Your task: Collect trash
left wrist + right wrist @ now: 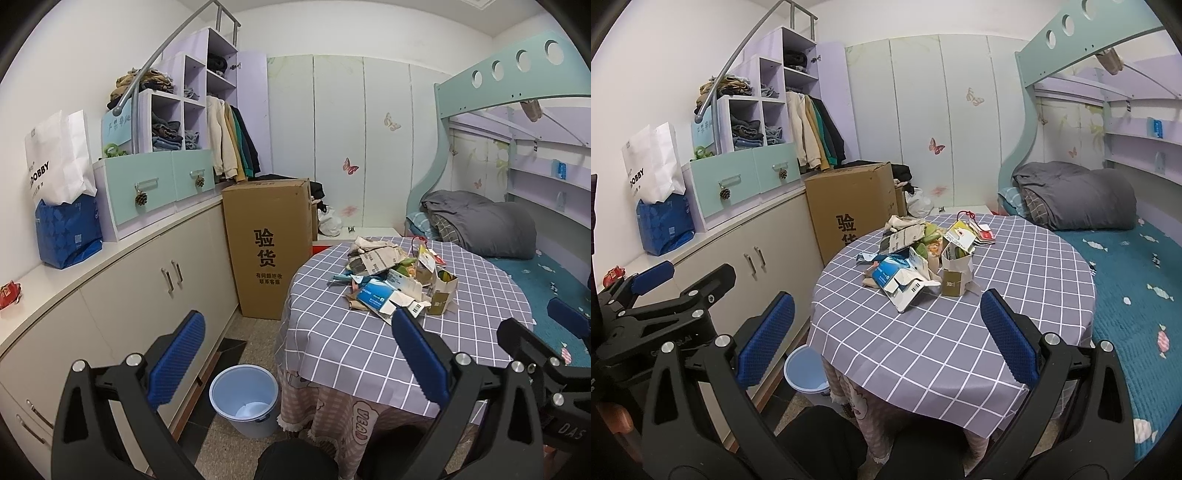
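Step in hand: the approach; I judged that nothing had been collected yet.

Left hand-held gripper point(297, 358): blue-padded jaws spread wide, holding nothing, raised off the table edge.

Right hand-held gripper point(886, 338): jaws likewise spread wide and empty, level with the left one, which stood just beside it.

Trash: a loose heap of torn paper cartons and wrappers point(397, 277) lay ahead of both grippers, toward the far half of the round table with the grey checked cloth point(934, 343). Nearest my right gripper were a torn blue-and-white carton point(899, 275) and a small olive-brown paper box point(953, 282), upright with its top ripped open.

Container 1: a light blue round plastic bin point(243, 400) stood on the floor below and between the left gripper's pads, just beside the table skirt. It looked nearly empty; a white patch at the bottom could have been a scrap or the base, I could not tell which.

Container 2: a tall brown cardboard box with black printed characters point(269, 251), closed, beyond the bin; contents hidden.

Next move, as I judged it: reach forward to the near edge of the heap, close on one carton, then carry it down to the bin.
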Demonstrator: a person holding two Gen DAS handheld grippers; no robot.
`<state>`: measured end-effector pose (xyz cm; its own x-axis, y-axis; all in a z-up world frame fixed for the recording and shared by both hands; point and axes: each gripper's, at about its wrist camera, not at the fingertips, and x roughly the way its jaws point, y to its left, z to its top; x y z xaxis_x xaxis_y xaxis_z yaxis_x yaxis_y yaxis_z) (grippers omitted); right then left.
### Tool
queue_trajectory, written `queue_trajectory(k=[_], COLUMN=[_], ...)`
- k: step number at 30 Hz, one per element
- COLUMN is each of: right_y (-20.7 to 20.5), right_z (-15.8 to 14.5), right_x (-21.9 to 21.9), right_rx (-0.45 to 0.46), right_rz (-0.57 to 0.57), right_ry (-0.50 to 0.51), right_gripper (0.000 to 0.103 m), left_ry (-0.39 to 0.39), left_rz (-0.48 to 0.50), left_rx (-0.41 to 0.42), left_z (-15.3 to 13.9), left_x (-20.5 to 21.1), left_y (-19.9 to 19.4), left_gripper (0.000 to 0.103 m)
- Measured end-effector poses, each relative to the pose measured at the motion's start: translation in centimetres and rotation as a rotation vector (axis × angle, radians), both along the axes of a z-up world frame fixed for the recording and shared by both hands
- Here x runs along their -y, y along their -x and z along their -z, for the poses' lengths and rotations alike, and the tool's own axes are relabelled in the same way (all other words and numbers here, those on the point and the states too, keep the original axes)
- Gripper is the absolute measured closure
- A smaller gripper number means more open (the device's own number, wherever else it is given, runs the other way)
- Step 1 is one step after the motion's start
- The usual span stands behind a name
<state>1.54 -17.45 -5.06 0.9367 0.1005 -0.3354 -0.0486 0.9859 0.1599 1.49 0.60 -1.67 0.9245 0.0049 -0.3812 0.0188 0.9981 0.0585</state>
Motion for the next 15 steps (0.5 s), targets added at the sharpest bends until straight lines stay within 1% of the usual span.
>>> queue_trajectory(k=[15], right_y=[-0.25], right_z=[0.26], right_x=[-0.21], right_rx=[-0.012], right_rz=[-0.004], right_ry=[0.006], right_gripper=[0.005], left_ry=[-0.003], left_rz=[-0.019], left_rx=[-0.014], left_z=[0.69], left_x=[-0.07], left_y=[-0.46], left_gripper=[0.004])
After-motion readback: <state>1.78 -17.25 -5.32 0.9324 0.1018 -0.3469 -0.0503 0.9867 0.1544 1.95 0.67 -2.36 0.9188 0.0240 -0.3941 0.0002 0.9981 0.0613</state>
